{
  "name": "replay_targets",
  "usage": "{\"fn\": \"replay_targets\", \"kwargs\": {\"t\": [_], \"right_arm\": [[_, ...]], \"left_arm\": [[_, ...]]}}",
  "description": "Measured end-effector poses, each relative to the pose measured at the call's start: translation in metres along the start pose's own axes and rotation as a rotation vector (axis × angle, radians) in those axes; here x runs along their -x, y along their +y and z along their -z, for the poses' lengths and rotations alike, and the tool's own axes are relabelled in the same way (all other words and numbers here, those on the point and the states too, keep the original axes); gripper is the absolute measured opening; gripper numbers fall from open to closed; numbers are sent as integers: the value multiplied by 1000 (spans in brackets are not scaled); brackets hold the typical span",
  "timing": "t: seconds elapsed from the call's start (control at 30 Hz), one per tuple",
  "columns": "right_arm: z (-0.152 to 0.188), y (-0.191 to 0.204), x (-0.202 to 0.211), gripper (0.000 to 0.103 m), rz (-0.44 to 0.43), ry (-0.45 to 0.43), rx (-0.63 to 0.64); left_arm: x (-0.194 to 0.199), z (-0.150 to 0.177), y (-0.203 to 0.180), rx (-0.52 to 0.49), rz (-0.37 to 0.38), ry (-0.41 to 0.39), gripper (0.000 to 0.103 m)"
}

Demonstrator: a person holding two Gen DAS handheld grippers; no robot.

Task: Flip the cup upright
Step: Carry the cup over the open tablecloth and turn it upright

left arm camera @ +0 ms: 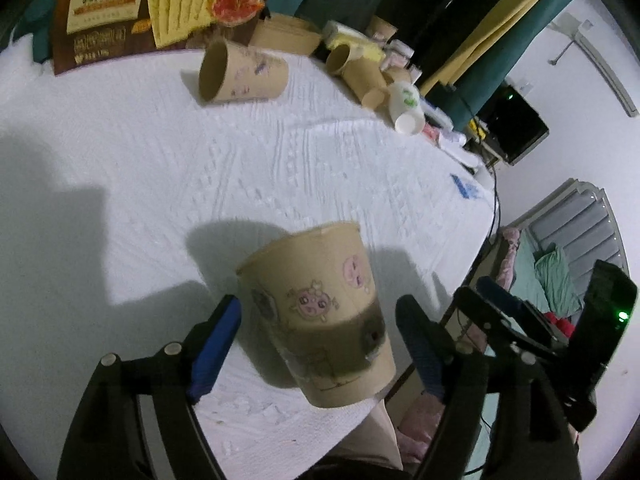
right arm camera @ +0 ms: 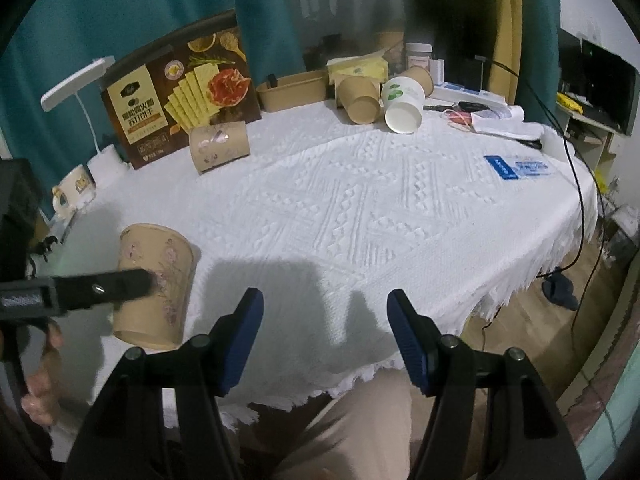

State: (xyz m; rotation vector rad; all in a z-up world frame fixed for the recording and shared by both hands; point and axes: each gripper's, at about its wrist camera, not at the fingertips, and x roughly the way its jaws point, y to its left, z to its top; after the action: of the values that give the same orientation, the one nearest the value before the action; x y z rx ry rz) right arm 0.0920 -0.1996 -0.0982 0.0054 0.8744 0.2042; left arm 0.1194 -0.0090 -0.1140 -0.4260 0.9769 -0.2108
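Note:
A tan paper cup (left arm camera: 320,312) printed with pink cartoon figures stands on end on the white tablecloth (left arm camera: 160,168), wider end up, near the table's front edge. My left gripper (left arm camera: 318,300) is open around it, with its blue pads (left arm camera: 218,340) clear of the cup's sides. In the right wrist view the same cup (right arm camera: 160,264) is at lower left, with a black finger (right arm camera: 104,288) of the left gripper across it. My right gripper (right arm camera: 324,294) is open over bare cloth to the cup's right, with nothing between its fingers.
Another tan cup (right arm camera: 220,146) lies on its side before a cracker box (right arm camera: 176,96). Several tan cups (right arm camera: 360,100) and a white cup (right arm camera: 402,106) lie at the back. A mug (right arm camera: 74,192) and lamp (right arm camera: 76,84) stand at left. A cable (right arm camera: 580,184) hangs off the right edge.

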Motion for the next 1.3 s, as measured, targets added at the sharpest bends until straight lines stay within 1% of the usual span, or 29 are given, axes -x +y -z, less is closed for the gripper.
{"fn": "replay_targets", "kwargs": {"t": [0.07,0.1,0.27,0.33,0.4,0.47,0.67,0.73,0.87,0.97,1.07,1.13,1.3], "right_arm": [[-5,2,0,62,7,2,20],[-8,5,0,62,10,3,34],[-27,34,3,62,28,-1,173],[-34,54,1,62,0,-5,230],[-39,69,-2,62,-64,-1,250],[-44,83,-9,62,-153,28,246],[-52,108,-44,62,-269,153,192],[-54,113,-54,62,-278,190,183],[-56,121,-66,62,-333,267,180],[-58,124,-78,62,-369,333,169],[-60,122,-86,64,-400,380,155],[-62,123,-90,65,-411,398,148],[-62,129,-99,65,-434,443,176]], "left_arm": [[11,-1,-2,-35,-10,-39,80],[20,-2,-3,-66,-23,-73,80],[53,-2,3,-129,-40,-169,80],[65,0,12,-128,-45,-202,80],[72,2,21,-118,-51,-221,80],[78,5,33,-102,-44,-223,80],[94,14,66,-55,-54,-240,80],[97,18,78,-37,-54,-242,80],[102,22,95,-11,-71,-248,80],[99,24,102,-5,-87,-234,80],[94,24,105,-8,-99,-216,80],[92,25,106,-9,-100,-208,80],[87,26,107,2,-98,-194,80]]}}
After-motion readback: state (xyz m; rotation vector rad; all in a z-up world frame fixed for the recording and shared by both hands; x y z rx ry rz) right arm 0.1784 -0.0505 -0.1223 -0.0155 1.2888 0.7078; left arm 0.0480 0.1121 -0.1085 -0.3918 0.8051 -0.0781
